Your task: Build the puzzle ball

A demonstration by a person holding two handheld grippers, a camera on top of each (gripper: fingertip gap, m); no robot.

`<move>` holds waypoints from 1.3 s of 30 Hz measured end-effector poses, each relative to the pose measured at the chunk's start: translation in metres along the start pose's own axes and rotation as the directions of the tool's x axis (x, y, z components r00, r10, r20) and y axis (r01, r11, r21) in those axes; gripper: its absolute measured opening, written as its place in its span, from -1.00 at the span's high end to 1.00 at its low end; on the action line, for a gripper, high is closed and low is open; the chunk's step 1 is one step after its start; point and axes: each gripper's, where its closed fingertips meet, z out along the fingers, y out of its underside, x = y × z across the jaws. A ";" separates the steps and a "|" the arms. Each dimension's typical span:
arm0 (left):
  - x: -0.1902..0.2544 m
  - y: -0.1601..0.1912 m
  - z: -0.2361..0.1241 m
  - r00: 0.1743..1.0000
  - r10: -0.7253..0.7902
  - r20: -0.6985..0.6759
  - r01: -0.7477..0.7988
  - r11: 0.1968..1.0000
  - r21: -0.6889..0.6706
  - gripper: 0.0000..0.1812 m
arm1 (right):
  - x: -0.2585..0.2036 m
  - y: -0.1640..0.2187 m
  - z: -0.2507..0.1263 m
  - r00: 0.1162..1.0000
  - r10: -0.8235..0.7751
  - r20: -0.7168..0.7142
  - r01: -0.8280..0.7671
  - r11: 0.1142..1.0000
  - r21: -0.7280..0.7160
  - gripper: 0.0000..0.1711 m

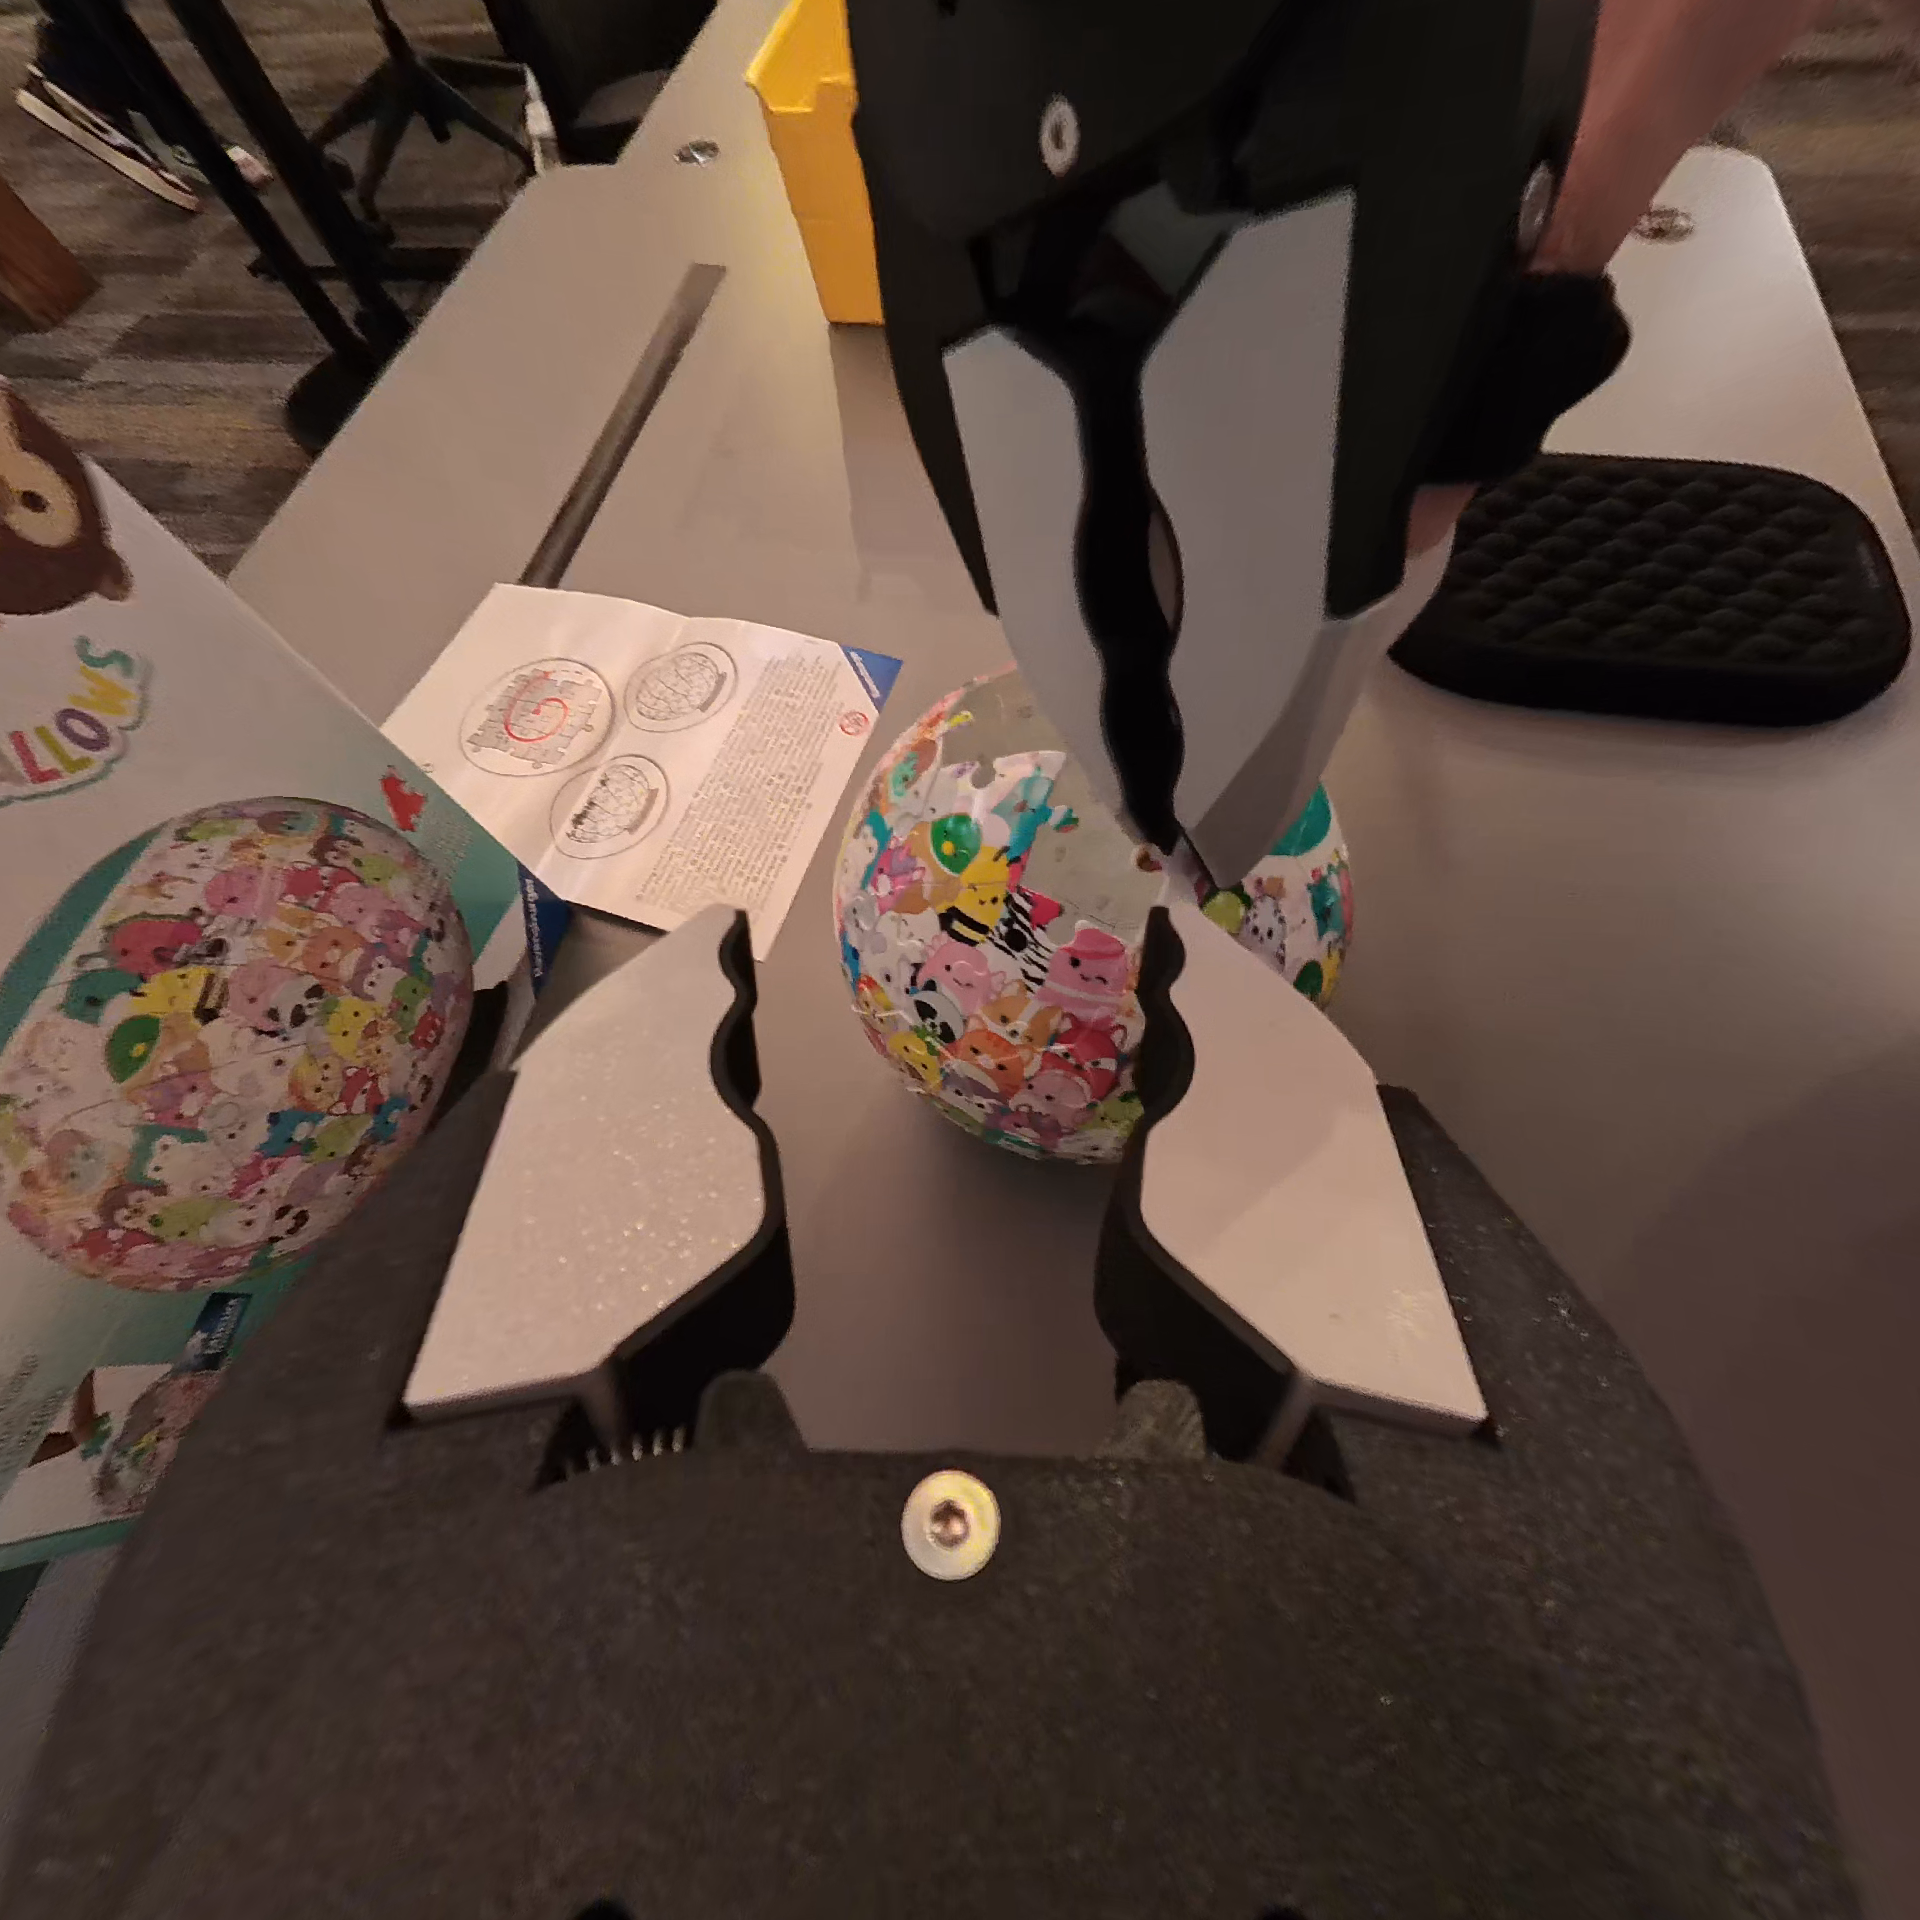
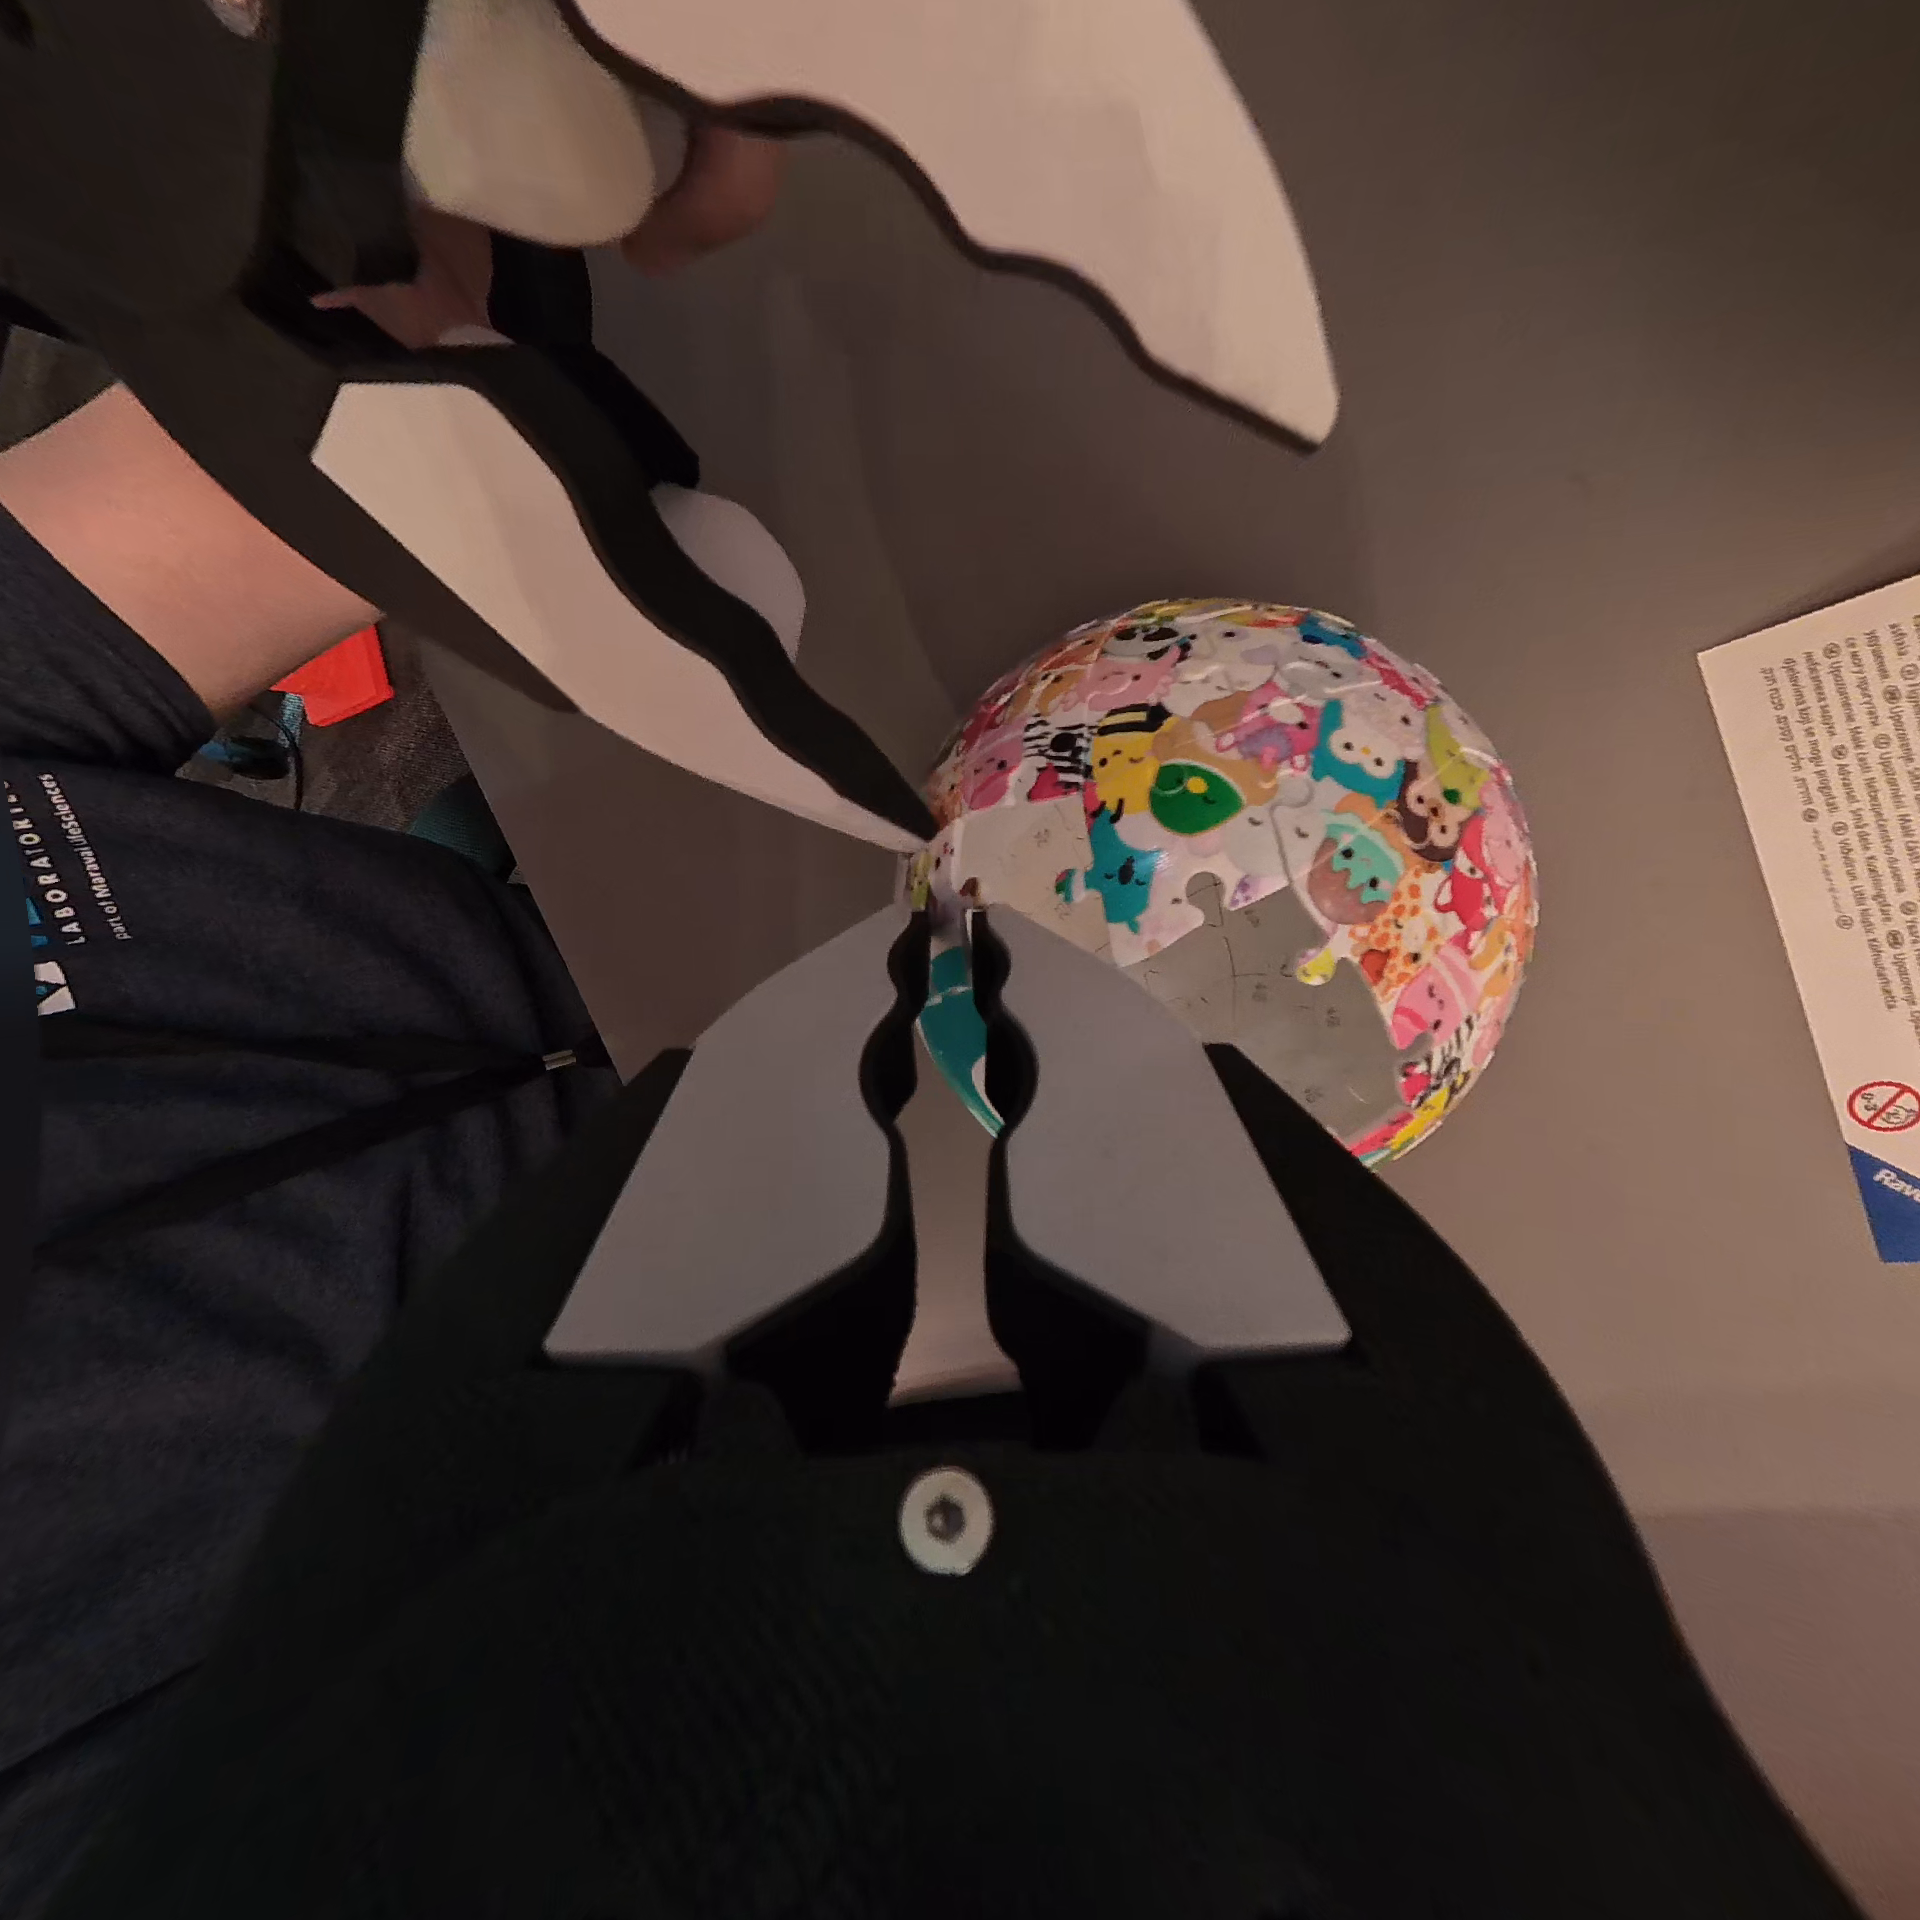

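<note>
Grey worktop (image 1: 1558,1039), puzzle ball (image 1: 987,966) mid-table, two tools closing on one gap.

On the left lies the box (image 1: 208,987) with the paper sheet (image 1: 665,748) just beyond it; the left tool (image 1: 951,935) hangs wide open with nothing in it, the ball straight ahead and its right finger's tip beside the bare patch. Over to the right, the right tool (image 2: 948,914) comes down from above, fingers nearly together and pinching what looks like a small piece at the tips, right at the edge of the grey gap (image 2: 1278,997). That gap sits on top of the ball, so the right tool is the nearer one, I'd say.
</note>
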 end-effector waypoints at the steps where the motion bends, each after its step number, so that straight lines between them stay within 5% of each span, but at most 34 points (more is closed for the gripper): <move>1: 0.001 0.003 0.002 1.000 0.004 -0.005 -0.004 1.000 -0.018 0.20 | 0.000 0.000 0.000 1.000 0.000 -0.003 0.000 1.000 -0.001 0.90; 28: 0.010 0.001 0.007 0.999 0.024 -0.023 -0.025 0.999 -0.028 0.22 | -0.001 0.003 -0.001 1.000 -0.015 0.003 0.015 1.000 -0.002 0.84; 39: 0.011 0.000 0.006 0.999 0.033 -0.021 -0.033 0.999 -0.029 0.22 | -0.007 0.001 -0.022 0.940 -0.292 -0.176 0.312 0.945 0.101 0.81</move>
